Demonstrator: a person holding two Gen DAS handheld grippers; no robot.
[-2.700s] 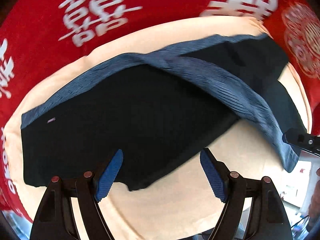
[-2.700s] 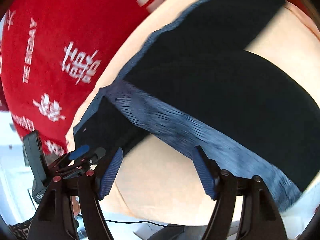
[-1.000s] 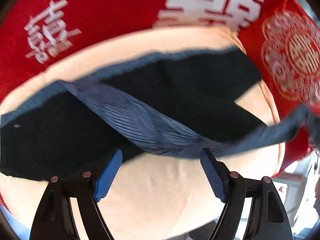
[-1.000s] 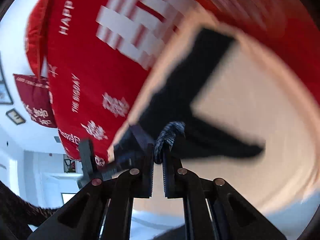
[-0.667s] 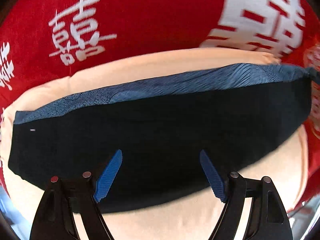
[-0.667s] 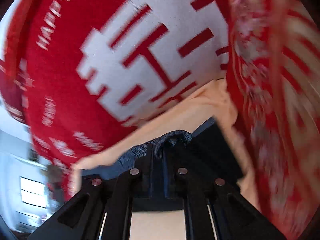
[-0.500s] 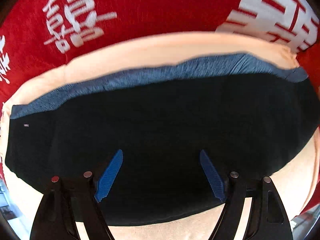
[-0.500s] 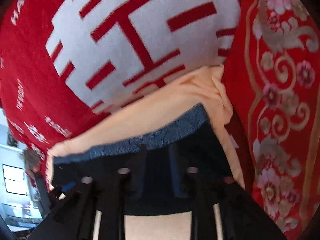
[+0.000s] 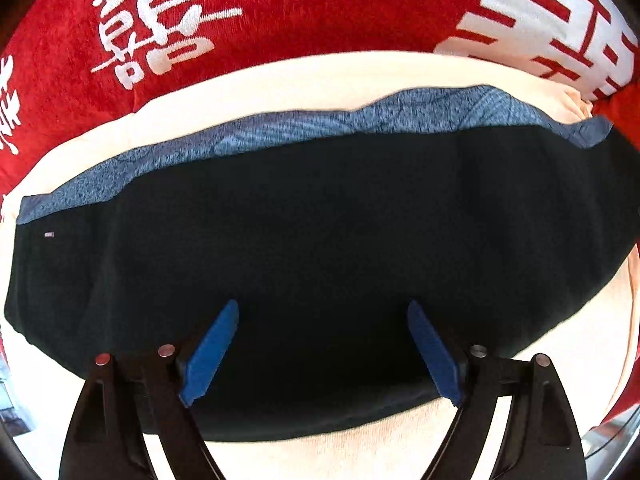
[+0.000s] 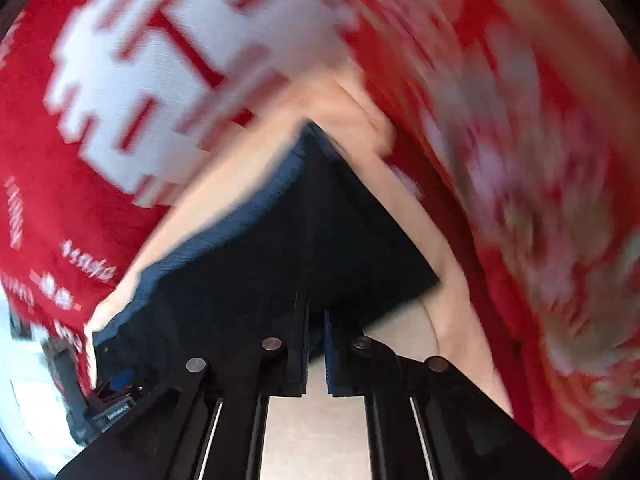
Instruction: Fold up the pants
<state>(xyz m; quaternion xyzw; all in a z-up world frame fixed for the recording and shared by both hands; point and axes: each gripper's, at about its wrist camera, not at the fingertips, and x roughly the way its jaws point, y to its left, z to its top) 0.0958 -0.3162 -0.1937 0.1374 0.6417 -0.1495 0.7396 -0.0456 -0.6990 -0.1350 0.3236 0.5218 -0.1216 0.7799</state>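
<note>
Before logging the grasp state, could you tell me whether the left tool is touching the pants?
Cannot tell. In the left wrist view the open left tool overlaps the dark pants, but neither contact nor a gap is plainly visible.

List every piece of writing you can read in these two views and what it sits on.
"囍": white double-happiness character on the red cloth, left wrist view.
Large white character at that view's top right: cut off, unreadable.
White characters at its left edge: cut off.
Small tag on the pants: too small.
Right wrist view: all white print on the red cloth is motion-blurred, unreadable.
</note>
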